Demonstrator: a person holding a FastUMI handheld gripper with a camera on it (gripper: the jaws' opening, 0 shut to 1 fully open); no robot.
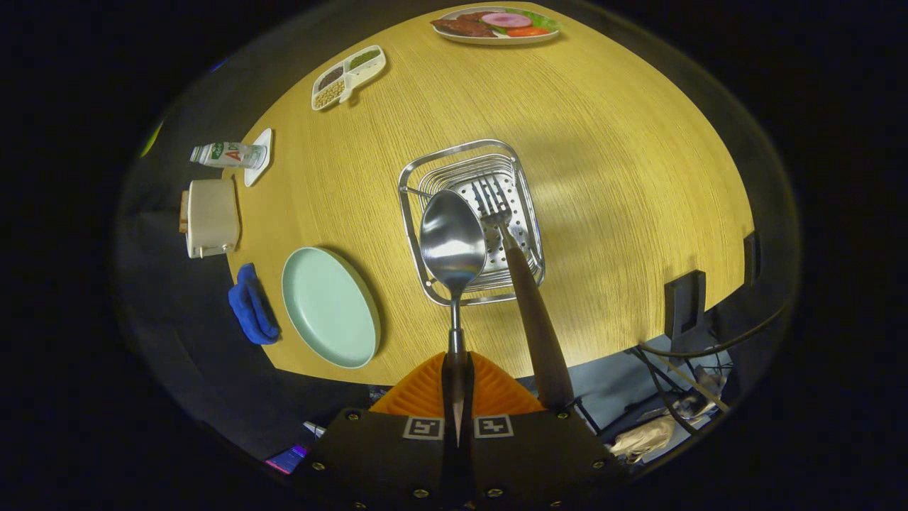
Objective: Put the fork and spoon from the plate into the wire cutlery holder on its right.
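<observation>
1. Gripper (457, 397) was clamped on the spoon (452, 241) handle, bowl hanging over the wire cutlery holder (528, 206).
2. Fork (521, 270) already stood in it; the green plate (328, 306) sat bare.
3. Looked like spoon drop-off time: lower it in, then let go.

The gripper (455, 397) has a dark body studded with screws — two square black-and-white markers sit at its 12 o'clock edge.
</observation>
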